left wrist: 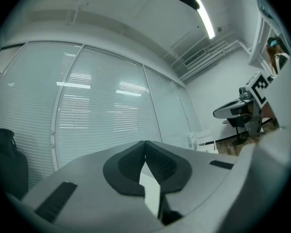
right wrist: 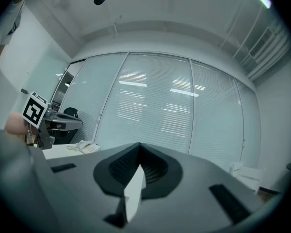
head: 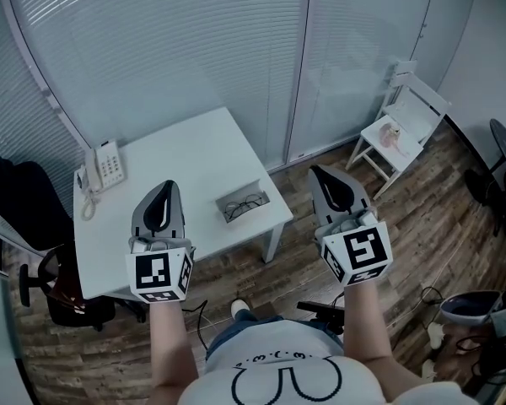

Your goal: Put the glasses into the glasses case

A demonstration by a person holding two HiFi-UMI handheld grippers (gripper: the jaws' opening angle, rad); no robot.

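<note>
The left gripper [left wrist: 144, 142] and the right gripper [right wrist: 138, 145] are both held up in the air. The jaws of each are closed, tip on tip, with nothing between them. The glasses [head: 243, 205] lie in the open glasses case [head: 262, 194] on the table [head: 194, 146], between the 2 pairs of jaws and apart from both.

Black chair [head: 21, 194] partly beyond left edge
</note>
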